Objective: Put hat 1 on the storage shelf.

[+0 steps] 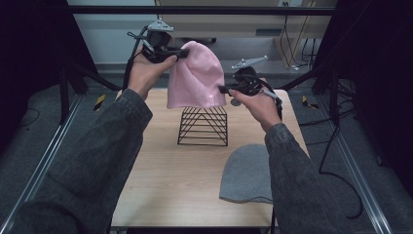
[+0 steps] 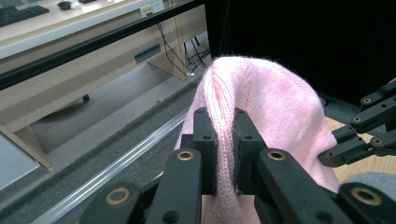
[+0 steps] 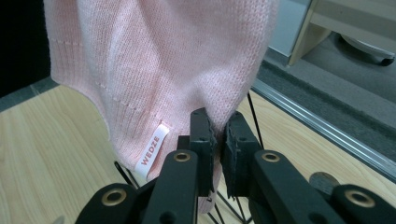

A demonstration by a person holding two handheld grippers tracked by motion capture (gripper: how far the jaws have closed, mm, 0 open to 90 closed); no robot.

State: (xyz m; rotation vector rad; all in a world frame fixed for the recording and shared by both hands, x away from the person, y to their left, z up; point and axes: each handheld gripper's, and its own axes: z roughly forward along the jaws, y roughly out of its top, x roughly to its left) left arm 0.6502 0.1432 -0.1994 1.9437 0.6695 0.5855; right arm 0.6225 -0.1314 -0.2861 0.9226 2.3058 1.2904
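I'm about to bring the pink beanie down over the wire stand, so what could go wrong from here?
1. The right gripper pinches only a thin bit of the pink beanie at its rim, so the knit could slip out.
2. The black wire stand looks light and may tip or slide if the rim snags on it.
3. The grey beanie lies under the right forearm, which could drag it.

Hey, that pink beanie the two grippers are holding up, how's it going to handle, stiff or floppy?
Probably floppy: the pink beanie hangs limp between the left gripper and right gripper. Likely light, since thin pinches of knit carry it. The fabric bunches between the jaws, so it should grip well rather than slip.
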